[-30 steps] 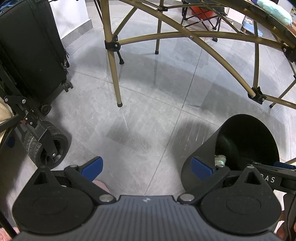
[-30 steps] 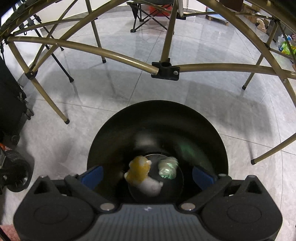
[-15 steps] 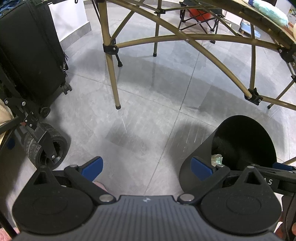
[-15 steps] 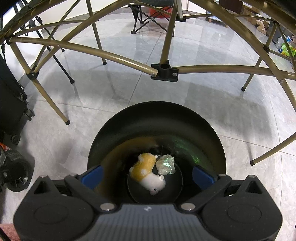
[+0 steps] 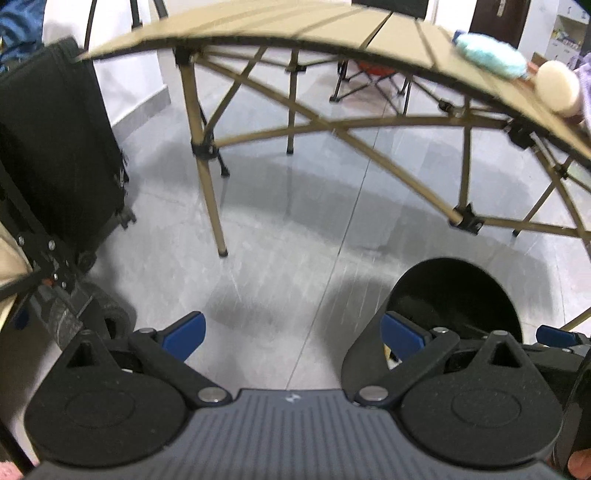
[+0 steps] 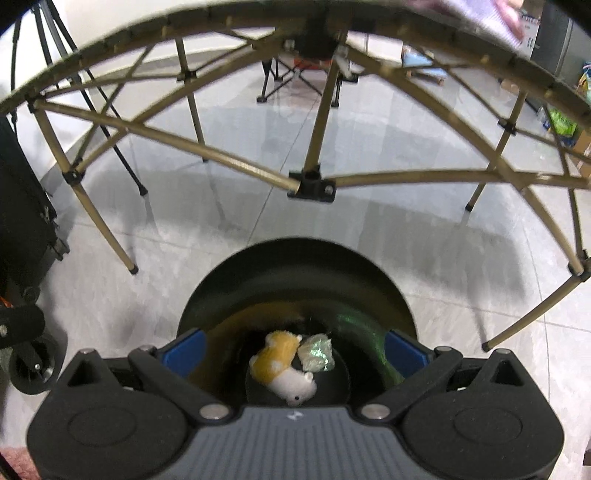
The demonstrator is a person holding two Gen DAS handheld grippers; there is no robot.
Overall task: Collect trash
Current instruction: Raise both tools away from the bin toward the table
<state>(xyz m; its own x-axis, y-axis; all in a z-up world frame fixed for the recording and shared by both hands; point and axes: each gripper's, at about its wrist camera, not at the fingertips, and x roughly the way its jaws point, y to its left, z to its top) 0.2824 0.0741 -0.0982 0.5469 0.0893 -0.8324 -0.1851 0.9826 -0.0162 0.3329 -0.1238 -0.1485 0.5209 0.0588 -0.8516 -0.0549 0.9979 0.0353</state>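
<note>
- Black round bin (image 6: pixel 295 273) stands upright on the floor, open.
- Crumpled greenish wrapper (image 6: pixel 316 356) lies at its bottom, touching a yellow-and-white plush toy (image 6: pixel 282 369).

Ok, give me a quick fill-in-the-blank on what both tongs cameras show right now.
1. The black bin stands on the ____.
2. Inside it, next to the crumpled green wrapper, lies a yellow and white plush ____.
3. The right tongs hang over the bin with their jaws ____.
4. On the folding table, a light blue duster lies beside a round ____-coloured object.

Missing words: floor; toy; open; cream
</note>
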